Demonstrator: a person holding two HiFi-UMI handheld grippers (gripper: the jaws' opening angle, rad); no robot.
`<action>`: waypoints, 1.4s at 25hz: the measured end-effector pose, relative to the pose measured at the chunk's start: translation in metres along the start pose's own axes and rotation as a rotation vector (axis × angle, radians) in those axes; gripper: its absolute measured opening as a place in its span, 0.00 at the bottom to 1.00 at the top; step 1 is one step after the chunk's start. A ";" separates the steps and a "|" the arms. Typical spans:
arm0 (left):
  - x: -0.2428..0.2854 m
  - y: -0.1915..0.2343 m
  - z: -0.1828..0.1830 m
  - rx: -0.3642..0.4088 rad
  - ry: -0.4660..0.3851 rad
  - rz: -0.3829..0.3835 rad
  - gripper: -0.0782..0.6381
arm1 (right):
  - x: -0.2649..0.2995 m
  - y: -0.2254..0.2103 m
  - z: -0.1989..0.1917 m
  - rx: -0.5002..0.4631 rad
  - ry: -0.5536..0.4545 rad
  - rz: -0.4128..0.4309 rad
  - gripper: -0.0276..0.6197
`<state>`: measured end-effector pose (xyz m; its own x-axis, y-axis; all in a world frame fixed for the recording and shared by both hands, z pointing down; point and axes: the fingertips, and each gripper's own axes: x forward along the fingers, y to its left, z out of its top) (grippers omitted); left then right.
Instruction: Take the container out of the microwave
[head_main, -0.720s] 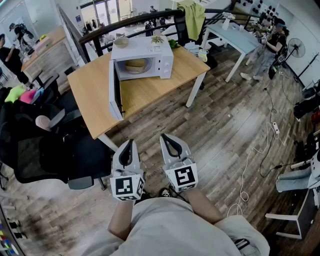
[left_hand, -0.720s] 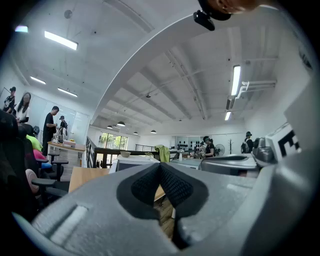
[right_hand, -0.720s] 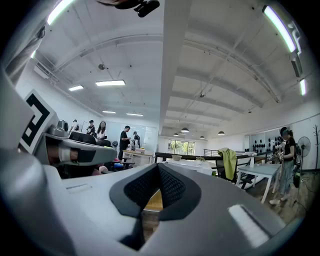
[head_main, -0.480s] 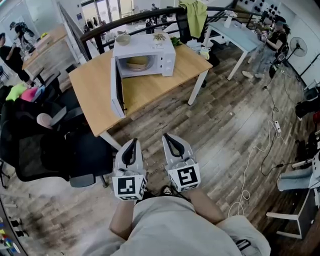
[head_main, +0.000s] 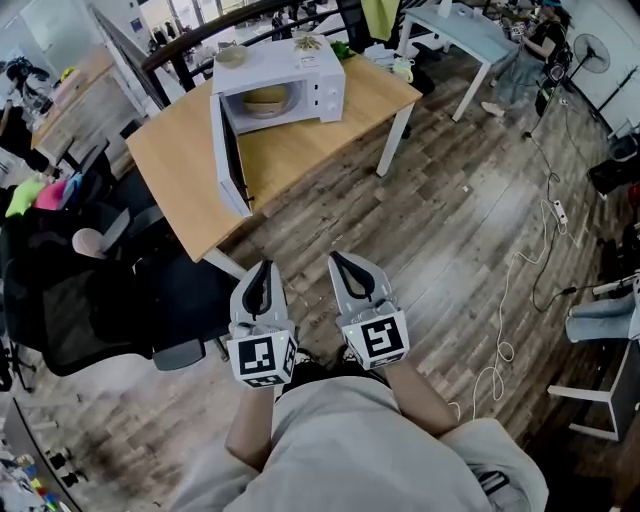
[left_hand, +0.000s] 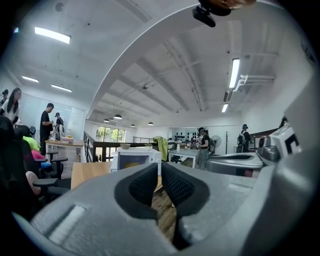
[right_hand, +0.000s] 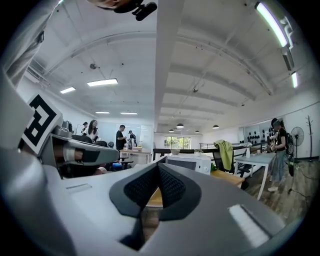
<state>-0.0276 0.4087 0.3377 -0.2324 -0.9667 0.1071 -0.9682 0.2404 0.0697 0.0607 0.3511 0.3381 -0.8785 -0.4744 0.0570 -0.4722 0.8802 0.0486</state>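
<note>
A white microwave (head_main: 290, 80) stands on a wooden table (head_main: 190, 170) at the far end of the head view, its door (head_main: 228, 165) swung open to the left. Inside it sits a tan container (head_main: 266, 97). My left gripper (head_main: 263, 268) and right gripper (head_main: 343, 260) are held side by side close to my body, over the wooden floor and well short of the table. Both are shut and hold nothing. The left gripper view shows the microwave (left_hand: 135, 159) beyond the left gripper (left_hand: 160, 170). In the right gripper view the microwave (right_hand: 187, 162) lies past the right gripper (right_hand: 159, 169).
Black office chairs (head_main: 90, 300) crowd the left side next to the table. A bowl (head_main: 231, 55) rests on top of the microwave. A pale blue table (head_main: 455, 30) stands at the back right, and cables (head_main: 510, 300) trail over the floor on the right. People stand in the background.
The table and microwave have slid up and slightly left in the head view. Both grippers stay shut and side by side in front of my body.
</note>
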 end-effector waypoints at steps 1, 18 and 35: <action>0.001 0.001 -0.002 -0.005 0.007 -0.013 0.15 | 0.002 0.001 -0.003 0.001 0.008 -0.008 0.06; 0.032 0.017 -0.023 0.008 0.074 -0.104 0.16 | 0.014 0.002 -0.025 0.024 0.042 -0.089 0.06; 0.185 -0.003 -0.022 0.011 0.116 -0.069 0.16 | 0.112 -0.121 -0.033 0.056 0.032 -0.019 0.06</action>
<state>-0.0654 0.2313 0.3793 -0.1538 -0.9641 0.2163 -0.9826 0.1723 0.0696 0.0217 0.1910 0.3711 -0.8670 -0.4904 0.0886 -0.4929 0.8701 -0.0063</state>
